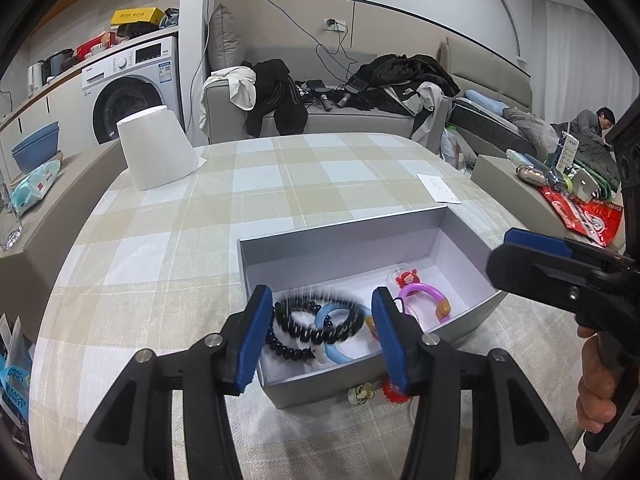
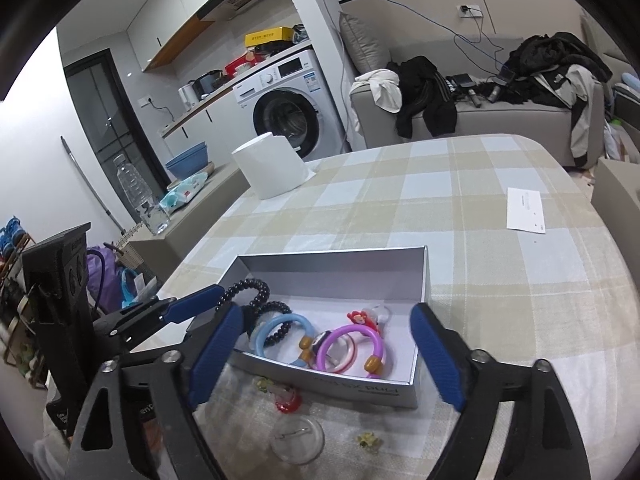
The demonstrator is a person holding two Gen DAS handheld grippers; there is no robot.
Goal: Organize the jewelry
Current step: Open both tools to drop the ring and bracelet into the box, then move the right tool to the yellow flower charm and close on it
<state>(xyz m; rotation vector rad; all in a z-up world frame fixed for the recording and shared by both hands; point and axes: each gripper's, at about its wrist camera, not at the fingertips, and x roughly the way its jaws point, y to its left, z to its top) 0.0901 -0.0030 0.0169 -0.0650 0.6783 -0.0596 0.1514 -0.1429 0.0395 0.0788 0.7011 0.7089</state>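
A grey open box (image 1: pixel 344 236) (image 2: pixel 400 394) sits on the checked table. Inside lie a black bead bracelet (image 1: pixel 316 320) (image 2: pixel 244 292), a light blue ring (image 1: pixel 334 354) (image 2: pixel 276 326), a purple ring (image 1: pixel 424 294) (image 2: pixel 352 334) and a red charm (image 1: pixel 407 279) (image 2: pixel 360 317). My left gripper (image 1: pixel 320 340) is open over the box's near left end, with the black beads between its fingers; the beads look blurred. My right gripper (image 2: pixel 326 354) is open above the box's near wall. In front of the box lie a red piece (image 2: pixel 287 402), a clear round badge (image 2: pixel 298 440) and a small yellow charm (image 2: pixel 368 440).
A white upturned paper cup (image 1: pixel 158 148) (image 2: pixel 272 166) stands at the table's far left. A white card (image 1: pixel 438 188) (image 2: pixel 526 210) lies far right. A sofa with clothes (image 1: pixel 320 96) is behind the table. Side shelves flank the table.
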